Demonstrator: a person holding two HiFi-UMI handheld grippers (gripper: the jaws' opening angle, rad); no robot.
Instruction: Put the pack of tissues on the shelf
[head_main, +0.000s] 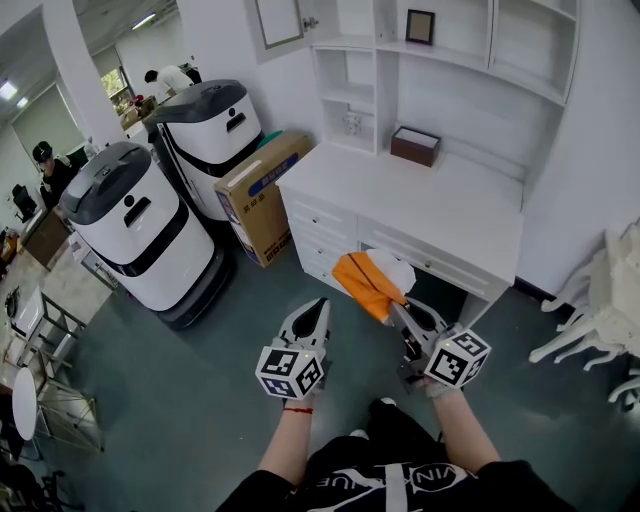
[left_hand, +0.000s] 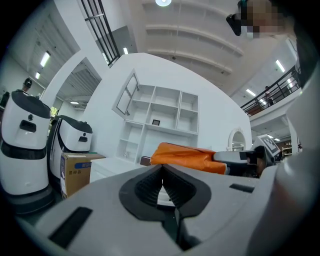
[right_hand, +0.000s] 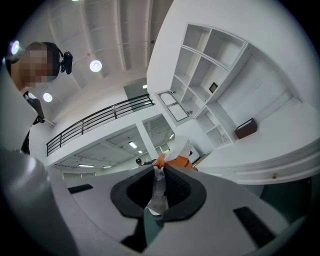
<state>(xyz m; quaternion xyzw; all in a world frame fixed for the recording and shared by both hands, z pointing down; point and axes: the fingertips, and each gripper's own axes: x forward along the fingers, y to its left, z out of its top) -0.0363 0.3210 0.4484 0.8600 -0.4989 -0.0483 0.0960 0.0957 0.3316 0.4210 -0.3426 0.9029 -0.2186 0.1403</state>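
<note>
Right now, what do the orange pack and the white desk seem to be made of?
Pack of tissues: thin, soft plastic film, probably; it creases and sags. Desk: likely painted wood or board, smooth matte white with panelled drawers.

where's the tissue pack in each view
Head view: pack of tissues at centre, in the right gripper's jaws.
Left gripper view: right of centre, above the jaws.
Right gripper view: low centre, clamped between the jaws.
Shared landmark: the white shelf unit.
</note>
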